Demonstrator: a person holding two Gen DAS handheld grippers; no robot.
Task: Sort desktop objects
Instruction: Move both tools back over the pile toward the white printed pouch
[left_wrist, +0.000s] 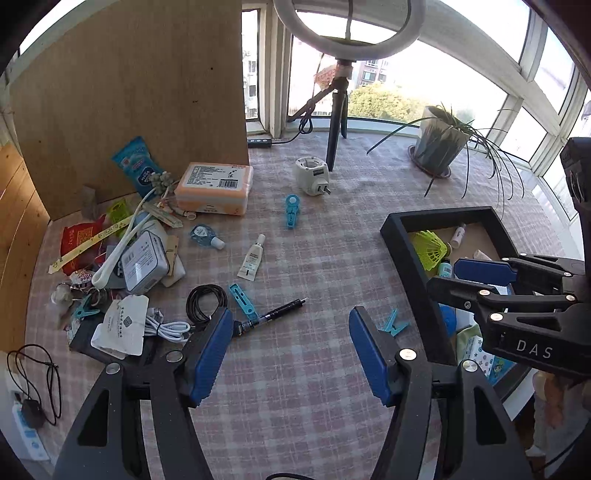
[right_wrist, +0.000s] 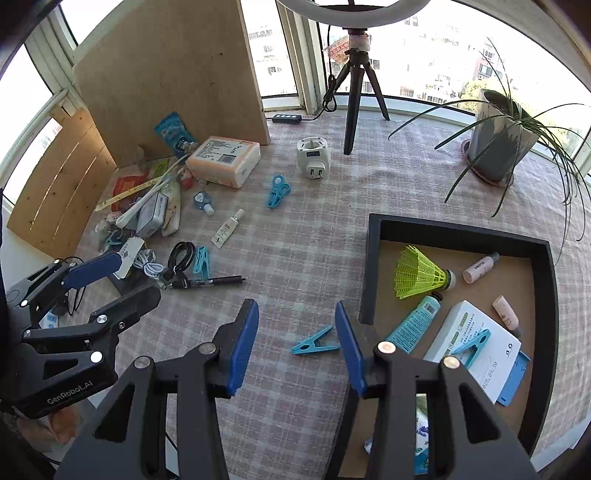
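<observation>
My left gripper (left_wrist: 290, 343) hangs open and empty over the checked tablecloth, with a black pen (left_wrist: 275, 314) and a coiled black cable (left_wrist: 205, 301) just beyond its left finger. My right gripper (right_wrist: 295, 325) is open too. A blue clothes peg (right_wrist: 314, 345) lies on the cloth below its jaws, untouched. Right of it stands the black tray (right_wrist: 373, 266), which holds a yellow shuttlecock (right_wrist: 421, 273), a teal tube (right_wrist: 415, 325), a white box (right_wrist: 476, 343) and small bottles. A heap of loose items (left_wrist: 125, 251) lies at the left.
A white plug adapter (left_wrist: 314, 175), a cream tube (left_wrist: 253, 258), blue pegs (left_wrist: 291, 210) and an orange-white pack (left_wrist: 214, 188) are scattered on the cloth. A wooden board (left_wrist: 129, 92), a ring-light tripod (left_wrist: 336, 122) and a potted plant (left_wrist: 439, 144) stand at the back.
</observation>
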